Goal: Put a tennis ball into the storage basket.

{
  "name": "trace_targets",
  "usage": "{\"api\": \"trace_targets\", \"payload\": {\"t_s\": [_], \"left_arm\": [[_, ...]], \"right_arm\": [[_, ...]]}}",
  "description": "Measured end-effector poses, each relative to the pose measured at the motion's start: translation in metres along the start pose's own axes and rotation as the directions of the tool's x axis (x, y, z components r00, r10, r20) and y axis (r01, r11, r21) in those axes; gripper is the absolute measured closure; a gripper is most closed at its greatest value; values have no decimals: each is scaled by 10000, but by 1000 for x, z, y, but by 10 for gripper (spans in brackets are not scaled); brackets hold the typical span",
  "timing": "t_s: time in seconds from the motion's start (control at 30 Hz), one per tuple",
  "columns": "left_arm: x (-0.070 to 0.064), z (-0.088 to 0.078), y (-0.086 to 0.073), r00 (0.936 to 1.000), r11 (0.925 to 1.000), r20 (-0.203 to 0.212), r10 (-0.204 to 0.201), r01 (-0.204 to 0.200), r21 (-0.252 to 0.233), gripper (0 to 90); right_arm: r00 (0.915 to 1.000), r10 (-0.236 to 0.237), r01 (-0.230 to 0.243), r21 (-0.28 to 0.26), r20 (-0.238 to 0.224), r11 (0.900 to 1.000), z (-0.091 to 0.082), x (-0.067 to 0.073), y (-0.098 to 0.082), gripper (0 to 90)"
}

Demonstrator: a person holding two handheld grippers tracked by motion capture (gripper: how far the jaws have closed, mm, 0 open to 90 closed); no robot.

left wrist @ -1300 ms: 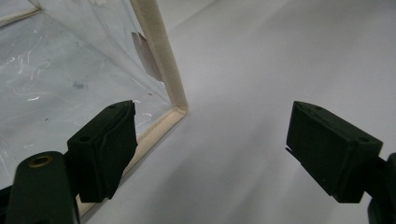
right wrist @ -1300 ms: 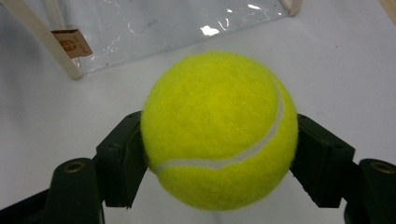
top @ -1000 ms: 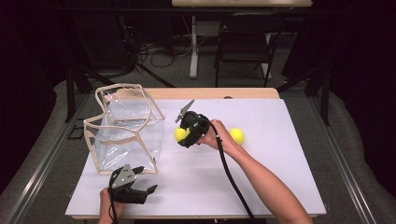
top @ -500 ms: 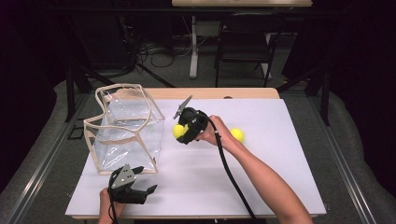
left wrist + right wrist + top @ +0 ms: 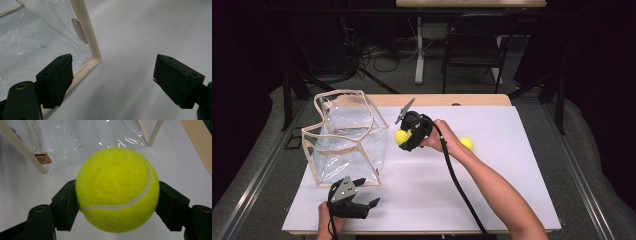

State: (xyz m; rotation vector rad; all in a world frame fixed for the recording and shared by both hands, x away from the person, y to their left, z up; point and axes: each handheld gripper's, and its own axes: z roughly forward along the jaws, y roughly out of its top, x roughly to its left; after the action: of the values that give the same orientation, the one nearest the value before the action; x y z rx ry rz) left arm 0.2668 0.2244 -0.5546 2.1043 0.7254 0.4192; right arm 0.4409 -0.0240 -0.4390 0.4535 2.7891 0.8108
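Right now the right gripper (image 5: 404, 138) is clamped on a yellow tennis ball (image 5: 401, 136), held up off the white worktop (image 5: 492, 190) w/ the ball at its front end, facing the clear bag (image 5: 344, 137). High view: ball sits just beside the bag's near-right edge, not touching as far as I can tell. A second tennis ball (image 5: 466, 143) lies on the worktop behind the right hand (image 5: 439, 137), partly hidden by it.

Right gripper view gives what the high view can't: both black pads press on opposite sides of the ball (image 5: 117, 190), white seam curving across its lower front. Beyond the ball, the bag's (image 5: 82, 142) clear plastic wall w/ cream trim and a small tan tag low at the left corner. Wood strip of the worktop's far edge (image 5: 197, 142) runs past on the right.

Left gripper (image 5: 357, 204) rests low at the near edge of the worktop, just in front of the bag's near corner. Left gripper view: jaws stand wide apart, nothing between them but bare white surface; bag's (image 5: 32, 45) bottom corner w/ cream trim is just ahead of the left jaw, close but can't tell if touching. Bag's open top and crumpled rim show from the high view.
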Motion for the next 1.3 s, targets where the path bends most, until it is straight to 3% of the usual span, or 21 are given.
{"api": "trace_targets", "payload": {"t_s": [1.3], "left_arm": [[-1,0,0,10000,10000,-7,-27,27,-72,162]], "right_arm": [[9997,-213,214,-81,130,9997,-21,-10,24,271]]}}
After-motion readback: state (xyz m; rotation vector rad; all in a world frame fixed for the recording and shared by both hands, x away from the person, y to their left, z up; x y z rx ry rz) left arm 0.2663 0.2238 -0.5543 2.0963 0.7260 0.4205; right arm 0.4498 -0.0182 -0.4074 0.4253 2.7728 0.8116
